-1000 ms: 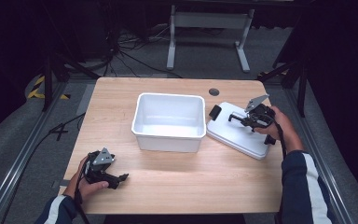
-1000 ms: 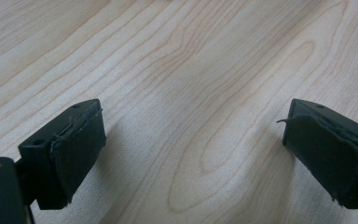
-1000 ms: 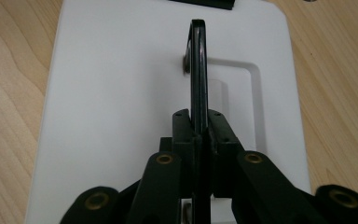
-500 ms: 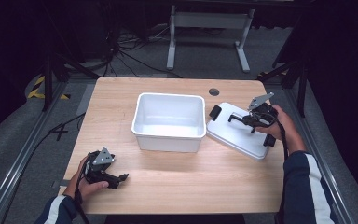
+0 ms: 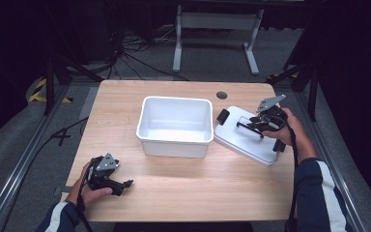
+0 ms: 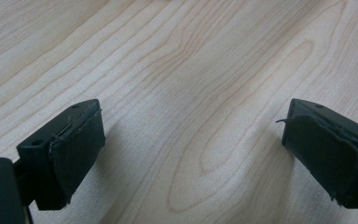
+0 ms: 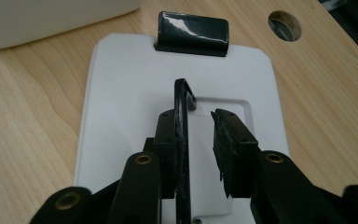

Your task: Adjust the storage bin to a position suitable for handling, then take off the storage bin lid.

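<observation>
The high view looks forward and down from above the person's side, taking in the whole wooden table (image 5: 188, 193). The left gripper view sits very close to bare tabletop. The right gripper view looks closely along its jaws at the white lid (image 7: 121, 93), which the high view (image 5: 244, 140) shares beside the white bin (image 5: 174, 140).

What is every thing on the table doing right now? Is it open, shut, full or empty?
White bin: upright, empty, no lid on it.
Lid: lying flat on the table beside the bin.
Lid handle: standing up between the right gripper's jaws.
Right gripper: jaws have just been opening; one pad is off the handle.
Left gripper: jaws wide open, nothing between them, low over the table.
</observation>
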Tool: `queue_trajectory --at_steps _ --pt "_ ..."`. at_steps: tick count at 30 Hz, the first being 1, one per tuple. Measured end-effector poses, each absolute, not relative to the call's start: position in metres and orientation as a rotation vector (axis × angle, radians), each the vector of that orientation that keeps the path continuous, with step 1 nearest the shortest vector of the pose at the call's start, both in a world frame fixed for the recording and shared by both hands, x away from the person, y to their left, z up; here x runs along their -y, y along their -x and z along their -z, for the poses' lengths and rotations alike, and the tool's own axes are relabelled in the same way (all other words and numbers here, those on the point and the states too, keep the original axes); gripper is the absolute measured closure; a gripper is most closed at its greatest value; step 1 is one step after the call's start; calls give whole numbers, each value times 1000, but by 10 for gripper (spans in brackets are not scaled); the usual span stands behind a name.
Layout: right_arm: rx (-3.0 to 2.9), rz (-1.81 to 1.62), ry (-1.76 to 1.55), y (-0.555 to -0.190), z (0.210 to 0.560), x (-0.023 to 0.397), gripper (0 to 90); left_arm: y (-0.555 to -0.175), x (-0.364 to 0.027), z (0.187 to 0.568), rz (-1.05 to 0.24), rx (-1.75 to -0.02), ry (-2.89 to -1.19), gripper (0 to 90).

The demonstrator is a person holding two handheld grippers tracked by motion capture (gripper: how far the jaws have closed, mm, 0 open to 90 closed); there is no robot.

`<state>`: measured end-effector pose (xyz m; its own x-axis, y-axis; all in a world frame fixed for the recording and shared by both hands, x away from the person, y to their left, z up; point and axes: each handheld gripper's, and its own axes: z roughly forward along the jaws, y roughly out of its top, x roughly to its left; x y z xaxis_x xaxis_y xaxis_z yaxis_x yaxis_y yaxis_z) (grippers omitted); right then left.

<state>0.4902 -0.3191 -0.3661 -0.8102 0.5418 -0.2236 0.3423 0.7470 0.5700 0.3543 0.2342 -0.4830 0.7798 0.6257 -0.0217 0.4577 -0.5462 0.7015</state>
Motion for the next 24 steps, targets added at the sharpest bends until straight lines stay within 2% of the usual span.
queue_trajectory --at_steps 12,24 --pt "-2540 -791 -693 -475 356 312 617 -355 -235 483 -302 -795 -2246 61" --pt "-2492 -834 -720 -444 351 318 527 -355 -235 483 -303 -792 -2249 59"
